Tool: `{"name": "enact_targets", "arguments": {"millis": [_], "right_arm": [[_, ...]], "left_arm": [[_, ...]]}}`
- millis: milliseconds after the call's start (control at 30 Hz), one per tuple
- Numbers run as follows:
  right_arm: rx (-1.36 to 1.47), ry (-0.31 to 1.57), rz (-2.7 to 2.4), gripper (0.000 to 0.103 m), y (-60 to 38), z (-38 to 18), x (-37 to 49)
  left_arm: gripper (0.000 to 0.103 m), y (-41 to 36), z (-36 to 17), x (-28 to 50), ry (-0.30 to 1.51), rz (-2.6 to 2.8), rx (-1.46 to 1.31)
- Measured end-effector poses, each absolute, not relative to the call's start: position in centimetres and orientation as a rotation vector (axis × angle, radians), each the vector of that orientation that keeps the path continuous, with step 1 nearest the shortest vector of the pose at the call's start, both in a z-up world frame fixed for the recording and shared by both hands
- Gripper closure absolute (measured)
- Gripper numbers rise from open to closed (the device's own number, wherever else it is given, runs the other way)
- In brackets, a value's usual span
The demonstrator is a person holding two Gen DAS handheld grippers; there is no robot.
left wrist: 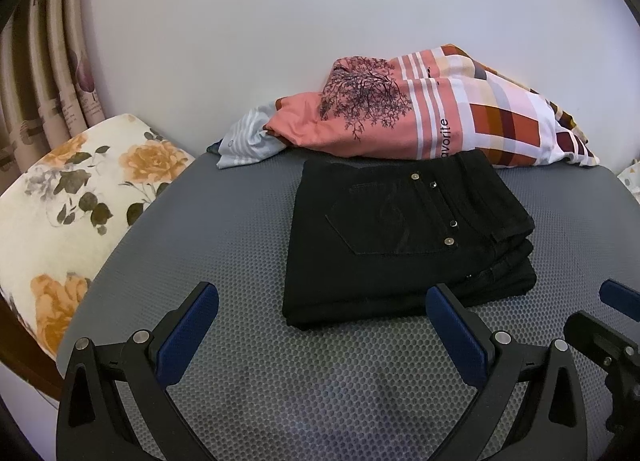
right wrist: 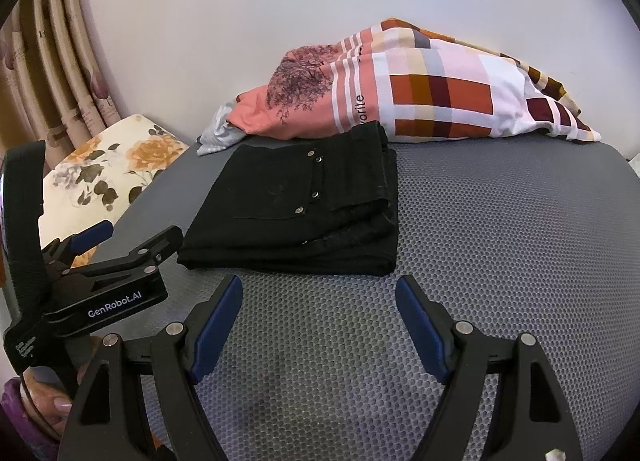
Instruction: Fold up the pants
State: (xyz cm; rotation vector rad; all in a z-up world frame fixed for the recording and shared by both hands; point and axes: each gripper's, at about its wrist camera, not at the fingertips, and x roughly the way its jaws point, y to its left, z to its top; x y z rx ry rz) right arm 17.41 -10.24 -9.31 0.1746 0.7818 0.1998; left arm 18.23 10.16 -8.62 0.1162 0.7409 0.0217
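— Where are the black pants (left wrist: 404, 237) seen?
— Folded on the grey mat (left wrist: 224, 229), touching the patterned pillow (left wrist: 452, 117) behind, it seems.
— And the claws?
— The left gripper (left wrist: 322, 315) and right gripper (right wrist: 320, 311) are held apart, nothing clamped.

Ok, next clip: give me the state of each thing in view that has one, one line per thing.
black pants: folded into a compact stack, lying flat on the grey mat, back pocket up.
left gripper: open, empty, short of the pants.
right gripper: open, empty, short of the pants.
patterned cloth: bunched, unfolded, behind the pants.
floral cushion: at the mat's left edge.
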Motion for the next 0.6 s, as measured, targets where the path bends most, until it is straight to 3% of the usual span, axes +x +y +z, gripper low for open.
{"name": "enact_targets", "arguments": {"millis": [600], "right_arm": [[0.158,0.805,0.176,0.026,-10.3,-9.8,18.1]], "left_arm": [[0.0,9.4,-6.6,18.0,0.618,-0.034,0.084]]}}
